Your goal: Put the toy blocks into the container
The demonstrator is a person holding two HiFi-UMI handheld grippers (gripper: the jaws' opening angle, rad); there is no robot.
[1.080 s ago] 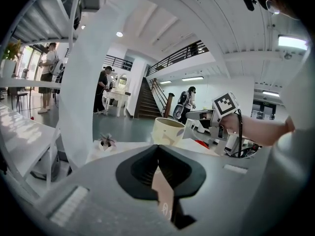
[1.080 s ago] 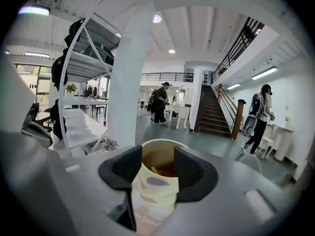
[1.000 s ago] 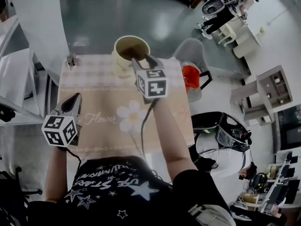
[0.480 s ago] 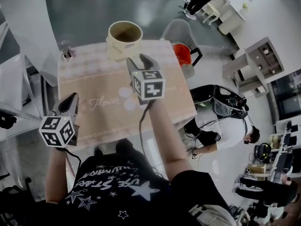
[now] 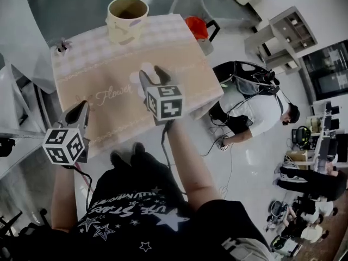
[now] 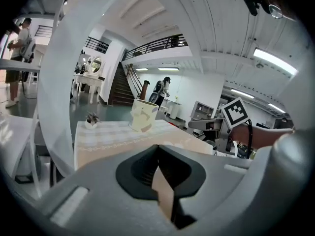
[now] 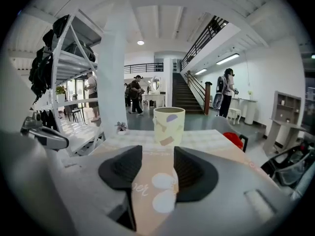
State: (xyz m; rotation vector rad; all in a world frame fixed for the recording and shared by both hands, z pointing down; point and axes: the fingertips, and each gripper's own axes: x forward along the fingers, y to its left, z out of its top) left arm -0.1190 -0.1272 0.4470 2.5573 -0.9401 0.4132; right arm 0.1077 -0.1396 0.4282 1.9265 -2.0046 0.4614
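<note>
Where the container [image 5: 128, 16] is sitting: upright at the table's [image 5: 92, 64] far end, well ahead of the right gripper [image 5: 150, 72]
Left gripper [image 5: 83, 104]: jaws are pressing together, empty
Right gripper: jaws are standing apart, empty

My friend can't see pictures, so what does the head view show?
Seen from above, a person holds two grippers at a pink-clothed table: the right gripper open and empty over the middle, the left gripper shut at the near left edge. A cream container stands at the far edge, a tiny plant at the far left corner.
</note>
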